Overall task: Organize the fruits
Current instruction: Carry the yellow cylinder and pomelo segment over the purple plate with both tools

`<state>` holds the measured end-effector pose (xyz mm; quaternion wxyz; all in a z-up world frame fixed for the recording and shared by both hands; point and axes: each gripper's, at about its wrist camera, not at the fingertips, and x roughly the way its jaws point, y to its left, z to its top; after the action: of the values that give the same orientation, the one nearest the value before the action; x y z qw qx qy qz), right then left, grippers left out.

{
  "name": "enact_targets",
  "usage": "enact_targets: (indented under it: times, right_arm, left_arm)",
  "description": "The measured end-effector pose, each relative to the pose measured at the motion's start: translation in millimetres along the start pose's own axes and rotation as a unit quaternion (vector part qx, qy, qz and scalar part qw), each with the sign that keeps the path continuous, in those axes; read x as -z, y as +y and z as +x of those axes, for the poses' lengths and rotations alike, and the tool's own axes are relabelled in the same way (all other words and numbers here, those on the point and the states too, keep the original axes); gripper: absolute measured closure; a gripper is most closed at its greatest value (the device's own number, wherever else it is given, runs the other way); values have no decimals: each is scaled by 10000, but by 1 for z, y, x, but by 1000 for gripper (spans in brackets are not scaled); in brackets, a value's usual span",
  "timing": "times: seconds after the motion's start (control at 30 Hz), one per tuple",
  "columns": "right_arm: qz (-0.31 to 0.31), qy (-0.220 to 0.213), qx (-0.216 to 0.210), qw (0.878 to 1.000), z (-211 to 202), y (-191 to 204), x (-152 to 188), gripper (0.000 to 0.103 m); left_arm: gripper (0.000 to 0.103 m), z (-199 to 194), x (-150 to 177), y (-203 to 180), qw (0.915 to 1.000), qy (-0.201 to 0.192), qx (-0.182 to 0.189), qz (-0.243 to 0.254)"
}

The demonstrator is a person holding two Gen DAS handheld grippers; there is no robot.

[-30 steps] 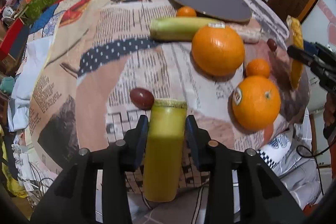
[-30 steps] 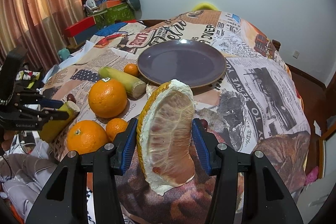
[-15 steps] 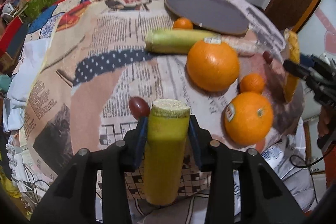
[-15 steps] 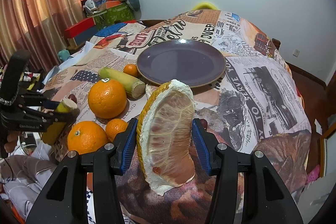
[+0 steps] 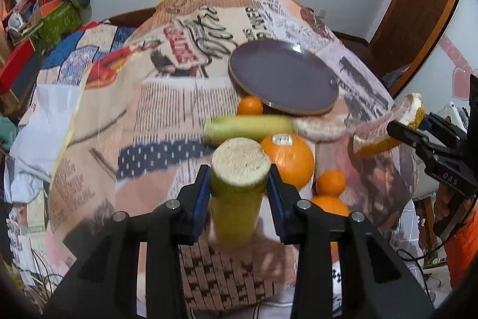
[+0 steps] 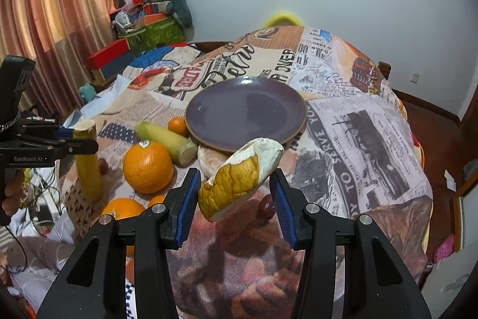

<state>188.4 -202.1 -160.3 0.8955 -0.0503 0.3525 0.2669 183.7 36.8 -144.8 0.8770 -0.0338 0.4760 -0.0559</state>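
The left hand-held gripper (image 5: 239, 193) is clamped on a yellow-green sugarcane piece (image 5: 237, 187), its blue pads pressing either side just below the pale cut end. Since a second ago this piece has come up off the desk (image 5: 167, 97): it then sat low against the newspaper-print cloth beside a small dark red fruit, and now it hangs clear of the surface, with the purple plate (image 5: 283, 79) nearer the middle of the view. The jaws have just been closing a little further, with the stalk between them.

The right hand-held gripper (image 6: 236, 199) has a pomelo wedge (image 6: 242, 172) between its jaws, which have also just been closing. The wedge has rolled: its pink flesh faced the camera before, and now the yellow rind and white pith do. Whether both pads press on it I cannot tell, so that hold looks doubtful.

Around them, a second cane piece (image 6: 167, 142), a large orange (image 6: 148, 166) and smaller oranges lie near the empty plate. Both pieces look ready to carry there.
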Motion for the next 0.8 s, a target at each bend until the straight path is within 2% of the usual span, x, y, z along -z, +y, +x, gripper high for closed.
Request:
enact_targets:
  times: [0.6, 0.8]
  right_arm:
    - [-27, -230, 90, 9997, 2, -10, -28, 60]
    - [-80, -388, 228, 9990, 4, -15, -43, 60]
  left_arm:
    - [67, -16, -64, -5, 9963, -850, 130, 43]
    - [67, -8, -89, -6, 9949, -974, 261, -6]
